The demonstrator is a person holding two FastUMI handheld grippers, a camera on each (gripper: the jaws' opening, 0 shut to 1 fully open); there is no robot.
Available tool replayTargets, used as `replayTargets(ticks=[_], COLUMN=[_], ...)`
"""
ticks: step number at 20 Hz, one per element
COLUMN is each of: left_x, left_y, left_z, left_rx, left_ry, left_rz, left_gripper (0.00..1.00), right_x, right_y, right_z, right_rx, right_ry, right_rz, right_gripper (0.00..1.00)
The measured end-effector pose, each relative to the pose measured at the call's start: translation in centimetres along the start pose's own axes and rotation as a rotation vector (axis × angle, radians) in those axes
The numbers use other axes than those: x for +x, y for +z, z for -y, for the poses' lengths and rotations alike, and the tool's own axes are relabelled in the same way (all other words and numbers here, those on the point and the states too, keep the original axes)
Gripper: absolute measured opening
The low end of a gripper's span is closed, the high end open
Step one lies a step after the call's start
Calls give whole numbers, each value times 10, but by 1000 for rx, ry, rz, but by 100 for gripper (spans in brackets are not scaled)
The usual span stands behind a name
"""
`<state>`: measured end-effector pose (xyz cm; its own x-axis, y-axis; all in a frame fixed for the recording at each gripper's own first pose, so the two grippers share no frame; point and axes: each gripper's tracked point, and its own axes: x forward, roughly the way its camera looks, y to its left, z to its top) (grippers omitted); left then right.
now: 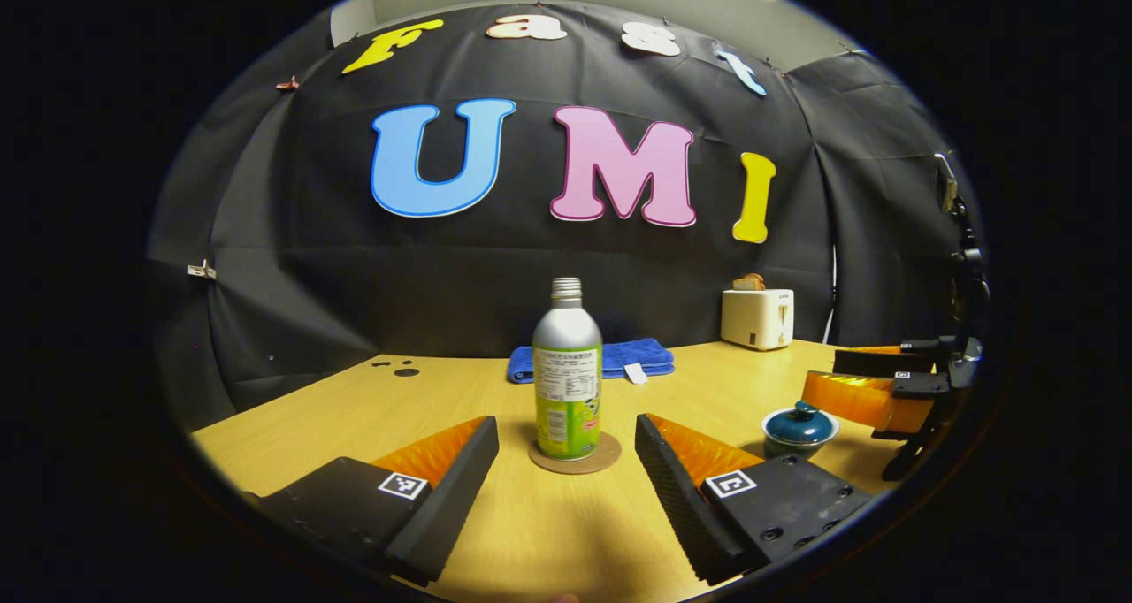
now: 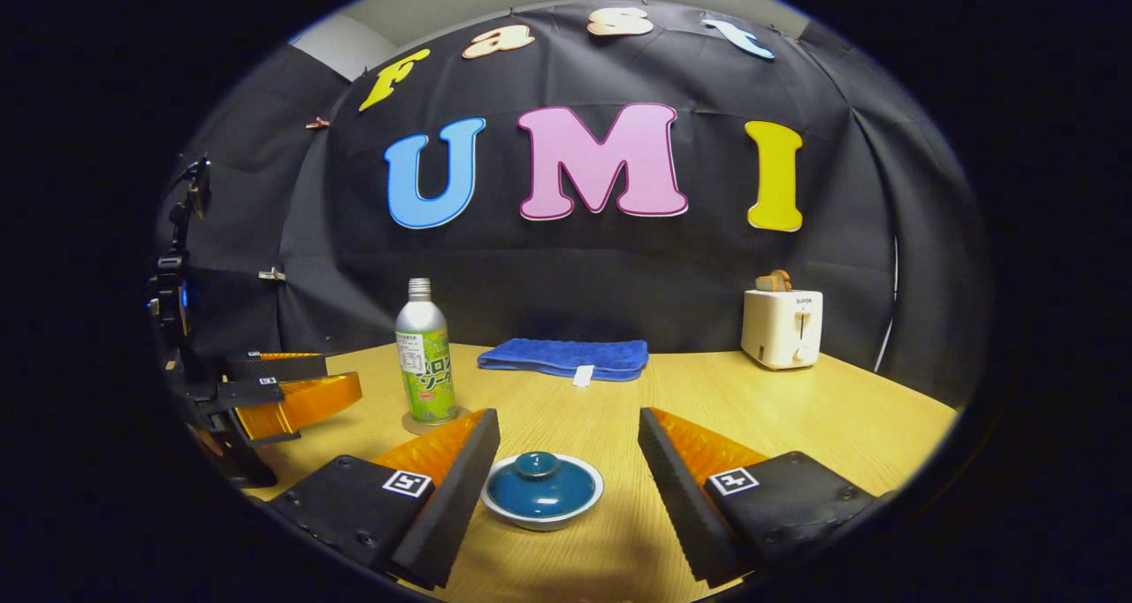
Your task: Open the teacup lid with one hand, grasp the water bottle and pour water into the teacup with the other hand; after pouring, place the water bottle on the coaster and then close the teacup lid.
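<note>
A silver bottle with a green label (image 1: 567,376) stands upright on a round brown coaster (image 1: 576,458), just ahead of my open left gripper (image 1: 566,426), whose fingers flank it without touching. The teacup (image 1: 799,431) with its teal lid on sits to the right of the bottle. In the right gripper view the lidded teacup (image 2: 541,490) lies between the fingers of my open right gripper (image 2: 566,422), slightly below them, untouched. The bottle (image 2: 425,352) and coaster (image 2: 424,423) stand at left there, with the left gripper (image 2: 292,391) beside them. The right gripper (image 1: 871,382) hovers open at the far right of the left gripper view.
A folded blue towel (image 1: 610,358) lies at the back of the wooden table (image 1: 442,391). A white toaster (image 1: 757,317) with bread in it stands at the back right. Small dark marks (image 1: 398,369) dot the table's far left.
</note>
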<state>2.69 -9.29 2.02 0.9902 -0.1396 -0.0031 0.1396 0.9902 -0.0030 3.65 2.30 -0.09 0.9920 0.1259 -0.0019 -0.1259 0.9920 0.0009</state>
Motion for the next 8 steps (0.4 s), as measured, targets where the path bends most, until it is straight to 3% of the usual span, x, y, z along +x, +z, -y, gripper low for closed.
replayTargets(ticks=[8], left_x=[1], left_y=[0], left_z=[-7], left_rx=[-2], left_ry=[111], left_rz=[-1], left_gripper=[98], right_x=[0], right_y=[0], right_z=[17], right_rx=[-3], right_ry=[-91], right_rz=[3], right_gripper=[98])
